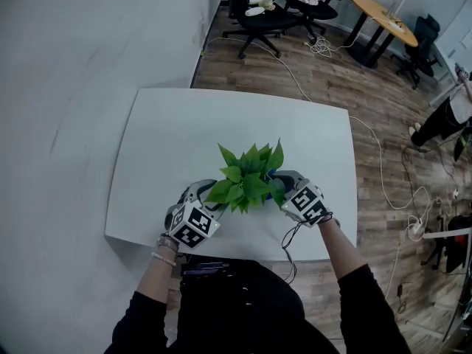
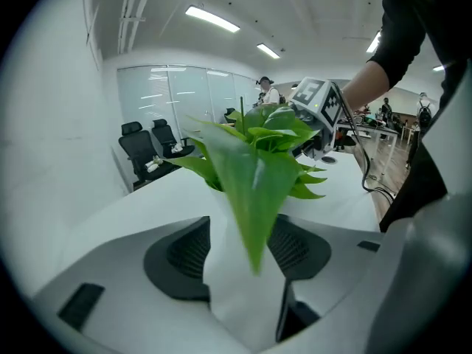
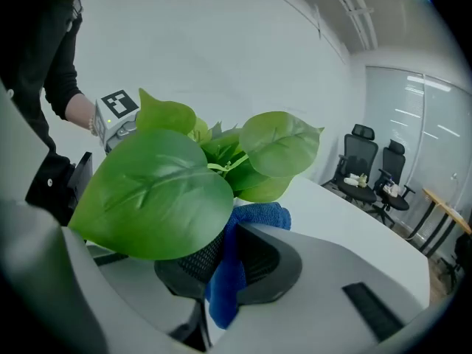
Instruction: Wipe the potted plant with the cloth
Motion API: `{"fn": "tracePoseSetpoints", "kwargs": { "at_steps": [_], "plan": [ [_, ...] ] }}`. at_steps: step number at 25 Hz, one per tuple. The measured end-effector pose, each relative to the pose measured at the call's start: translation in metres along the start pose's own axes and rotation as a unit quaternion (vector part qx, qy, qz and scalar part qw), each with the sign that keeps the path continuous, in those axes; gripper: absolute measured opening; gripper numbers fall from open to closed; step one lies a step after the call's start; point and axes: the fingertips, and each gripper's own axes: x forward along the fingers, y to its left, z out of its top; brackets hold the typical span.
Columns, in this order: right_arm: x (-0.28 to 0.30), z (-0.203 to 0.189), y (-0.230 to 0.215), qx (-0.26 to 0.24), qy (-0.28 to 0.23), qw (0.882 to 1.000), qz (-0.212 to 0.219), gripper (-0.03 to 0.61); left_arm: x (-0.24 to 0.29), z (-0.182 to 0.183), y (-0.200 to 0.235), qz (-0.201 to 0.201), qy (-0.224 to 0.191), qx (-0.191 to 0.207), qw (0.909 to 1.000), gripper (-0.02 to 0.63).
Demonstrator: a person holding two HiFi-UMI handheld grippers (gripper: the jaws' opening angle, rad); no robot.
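The potted plant point(image 1: 249, 175), green leaves over a white pot point(image 2: 240, 271), stands near the front edge of the white table point(image 1: 169, 131). My left gripper point(image 1: 210, 201) reaches under the leaves from the left. In the left gripper view its jaws point(image 2: 243, 253) stand open with the pot between the pads and one long leaf point(image 2: 254, 198) hanging in front. My right gripper point(image 1: 284, 186) comes in from the right, shut on a blue cloth point(image 3: 225, 271) that bunches against the foliage. A broad leaf point(image 3: 155, 194) covers much of its left pad.
Black office chairs point(image 1: 258, 13) and a round wooden table point(image 1: 383, 17) stand at the far end of the room. Cables point(image 1: 398, 198) run over the wood floor right of the table, where a person point(image 1: 446, 116) stands. A pale wall point(image 1: 66, 87) lies to the left.
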Motion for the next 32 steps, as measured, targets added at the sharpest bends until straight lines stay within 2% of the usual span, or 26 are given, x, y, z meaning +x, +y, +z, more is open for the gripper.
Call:
{"fn": "tracePoseSetpoints", "kwargs": {
  "at_steps": [1, 4, 8, 11, 16, 20, 27, 32],
  "plan": [
    [0.0, 0.001, 0.0, -0.007, 0.0, 1.0, 0.005, 0.075, 0.0, 0.0, -0.001, -0.01, 0.003, 0.007, 0.9999, 0.252],
    [0.007, 0.007, -0.001, -0.033, 0.003, 0.999, 0.02, 0.075, 0.005, -0.004, 0.001, -0.034, 0.015, 0.032, 0.9988, 0.314],
    [0.021, 0.027, -0.011, -0.078, 0.007, 0.996, 0.037, 0.075, 0.009, 0.0, 0.016, -0.054, 0.017, 0.036, 0.9977, 0.343],
    [0.026, 0.035, -0.012, -0.11, 0.006, 0.993, 0.052, 0.075, 0.011, 0.004, 0.011, -0.064, 0.005, 0.041, 0.9971, 0.353],
    [0.027, 0.038, -0.008, -0.148, 0.013, 0.985, 0.094, 0.075, 0.015, 0.012, 0.011, -0.042, -0.005, 0.042, 0.9982, 0.353],
    [0.027, 0.04, -0.006, -0.143, 0.009, 0.985, 0.093, 0.075, 0.012, 0.012, 0.013, -0.015, -0.002, 0.04, 0.9991, 0.351],
    [0.02, 0.026, 0.002, -0.09, -0.015, 0.995, 0.048, 0.075, 0.013, 0.013, 0.007, 0.029, 0.003, -0.006, 0.9995, 0.347],
    [0.009, 0.007, 0.03, -0.062, -0.023, 0.997, 0.031, 0.075, 0.014, 0.013, 0.002, 0.053, 0.007, -0.04, 0.9978, 0.341]
  ]
}}
